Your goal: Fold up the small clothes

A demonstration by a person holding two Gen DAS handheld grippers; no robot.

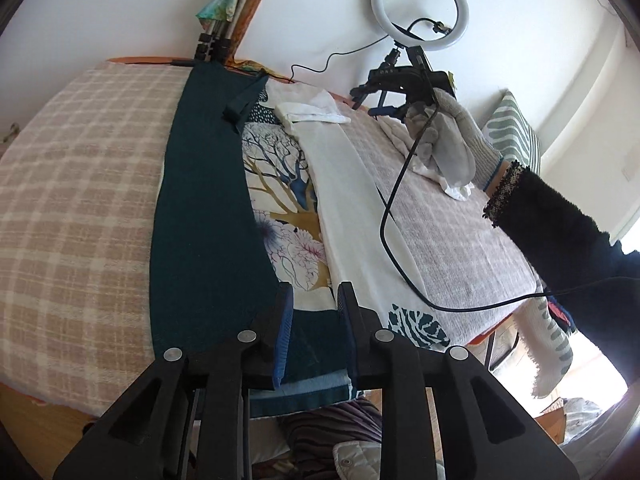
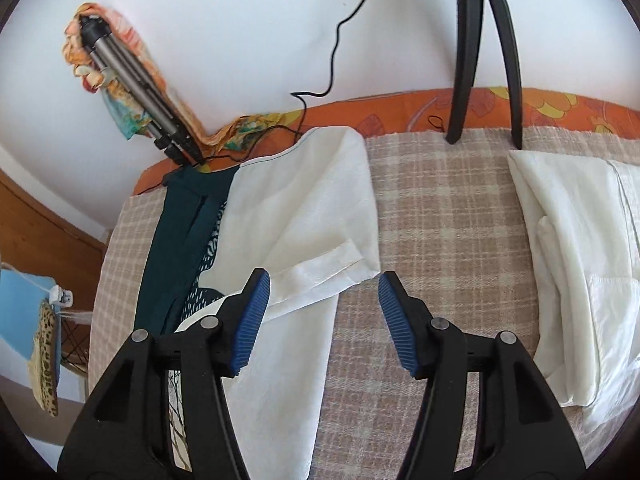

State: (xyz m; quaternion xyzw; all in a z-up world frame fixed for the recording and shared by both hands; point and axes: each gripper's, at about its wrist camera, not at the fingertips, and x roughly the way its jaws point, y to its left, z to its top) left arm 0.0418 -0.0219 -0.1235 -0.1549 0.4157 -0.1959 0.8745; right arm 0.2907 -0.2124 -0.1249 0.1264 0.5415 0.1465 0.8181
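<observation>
A garment lies lengthwise on the checked bed cover (image 1: 80,184): a dark green panel (image 1: 200,216), a tree-print middle (image 1: 288,200) and a white panel (image 1: 344,208). My left gripper (image 1: 314,300) is open over its near hem, with the green hem between the fingers. My right gripper (image 2: 322,280) is open above the garment's folded white sleeve (image 2: 320,216) at the far end. In the left wrist view the right gripper (image 1: 400,92) is held by a gloved hand (image 1: 456,136).
A second white garment (image 2: 576,264) lies bunched at the right of the bed. A ring light (image 1: 420,8) on a tripod (image 2: 484,52) stands at the far edge. A folded tripod (image 2: 136,84) leans on the wall. A black cable (image 1: 396,232) hangs over the bed. A pillow (image 1: 516,136) sits at right.
</observation>
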